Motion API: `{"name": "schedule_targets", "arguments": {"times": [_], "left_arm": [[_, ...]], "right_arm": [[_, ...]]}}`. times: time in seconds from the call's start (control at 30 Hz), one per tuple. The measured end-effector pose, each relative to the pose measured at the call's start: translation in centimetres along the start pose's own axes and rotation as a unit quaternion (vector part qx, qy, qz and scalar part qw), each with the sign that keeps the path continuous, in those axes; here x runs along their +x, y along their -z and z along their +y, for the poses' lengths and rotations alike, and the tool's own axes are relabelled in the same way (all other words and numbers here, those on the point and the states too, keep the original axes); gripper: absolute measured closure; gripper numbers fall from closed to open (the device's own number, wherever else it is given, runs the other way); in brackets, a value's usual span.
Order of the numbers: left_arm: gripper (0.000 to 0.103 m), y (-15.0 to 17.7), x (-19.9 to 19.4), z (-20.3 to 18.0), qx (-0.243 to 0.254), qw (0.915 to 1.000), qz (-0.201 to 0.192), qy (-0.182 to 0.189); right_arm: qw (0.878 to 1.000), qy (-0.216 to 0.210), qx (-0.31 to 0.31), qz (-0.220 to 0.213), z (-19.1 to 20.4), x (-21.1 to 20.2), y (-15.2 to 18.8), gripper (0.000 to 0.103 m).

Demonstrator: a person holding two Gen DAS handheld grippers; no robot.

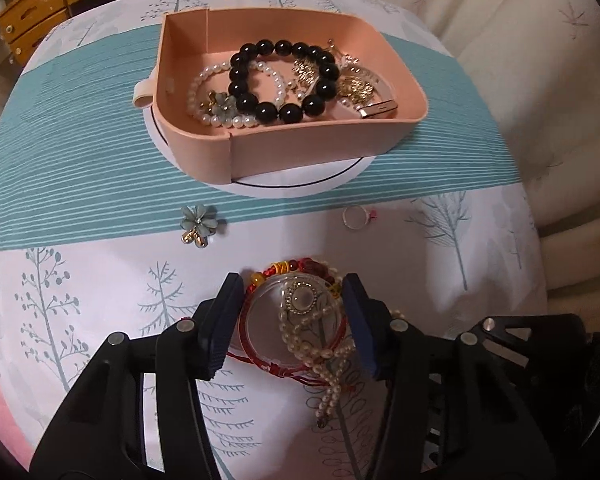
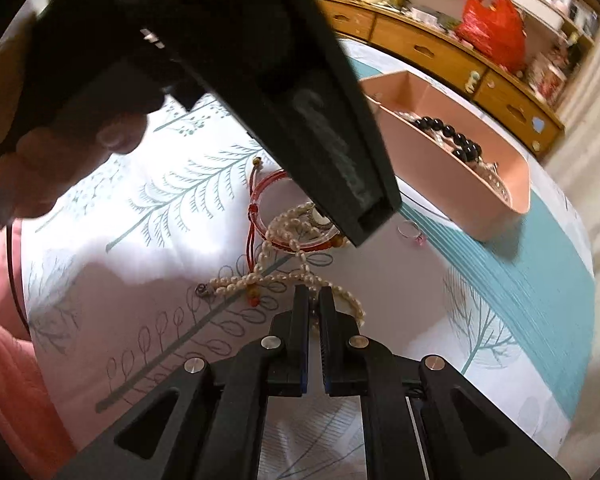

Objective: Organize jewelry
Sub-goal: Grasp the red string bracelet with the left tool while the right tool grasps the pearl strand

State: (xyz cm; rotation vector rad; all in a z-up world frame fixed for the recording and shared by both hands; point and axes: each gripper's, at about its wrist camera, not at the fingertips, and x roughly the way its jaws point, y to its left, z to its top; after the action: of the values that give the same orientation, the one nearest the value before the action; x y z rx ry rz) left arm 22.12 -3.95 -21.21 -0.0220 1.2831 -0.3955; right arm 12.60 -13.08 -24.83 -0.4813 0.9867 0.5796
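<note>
A pink jewelry tray (image 1: 404, 120) holds a black bead bracelet (image 1: 284, 80), a pearl bracelet and gold pieces. My left gripper (image 1: 292, 292) is open; its fingers straddle a clear bangle (image 1: 296, 324) tangled with a red cord bracelet (image 1: 292, 268) and a pearl necklace (image 1: 324, 352) on the cloth. In the right wrist view my right gripper (image 2: 314, 294) is nearly shut on the pearl necklace (image 2: 260, 280) where the strand passes between its fingers. The left gripper's body fills the upper part of the right wrist view. The tray (image 2: 480, 208) shows at right.
A flower brooch (image 1: 199, 226) and a thin ring (image 1: 358, 216) lie loose on the cloth in front of the tray. The ring also shows in the right wrist view (image 2: 412, 232). A wooden drawer cabinet (image 2: 440, 52) stands behind the table.
</note>
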Motion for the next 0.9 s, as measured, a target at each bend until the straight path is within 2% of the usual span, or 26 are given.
{"name": "schedule_targets", "arguments": {"times": [0.07, 0.23, 0.37, 0.5, 0.63, 0.77, 0.9], "left_arm": [[0.095, 0.1, -1.0, 0.7, 0.004, 1.0000, -0.005, -0.001], [0.095, 0.2, -2.4, 3.0, -0.012, 0.9993, -0.008, 0.036], [0.095, 0.2, -3.0, 3.5, 0.017, 0.9995, -0.008, 0.026], [0.095, -0.1, -2.5, 3.2, 0.022, 0.9993, 0.009, 0.030], [0.095, -0.6, -0.6, 2.4, 0.029, 0.9989, 0.022, 0.029], [0.095, -0.7, 0.4, 1.8, 0.043, 0.9988, 0.023, 0.010], [0.092, -0.9, 0.8, 1.6, 0.044, 0.9987, 0.022, 0.013]], "right_arm": [[1.000, 0.001, 0.024, 0.004, -0.3, 0.2, -0.4, 0.098], [0.999, 0.024, 0.046, 0.009, -0.4, 0.5, -0.8, 0.099], [0.997, 0.040, 0.065, 0.016, 0.3, 0.4, -1.1, 0.099], [0.995, 0.052, 0.089, 0.019, 0.7, 0.5, -1.3, 0.099], [0.992, 0.054, 0.116, 0.021, 1.5, -0.1, -0.4, 0.098], [0.990, 0.054, 0.131, 0.027, 2.5, -0.8, 0.4, 0.098], [0.985, 0.051, 0.158, 0.037, 3.0, -1.8, 1.4, 0.098]]}}
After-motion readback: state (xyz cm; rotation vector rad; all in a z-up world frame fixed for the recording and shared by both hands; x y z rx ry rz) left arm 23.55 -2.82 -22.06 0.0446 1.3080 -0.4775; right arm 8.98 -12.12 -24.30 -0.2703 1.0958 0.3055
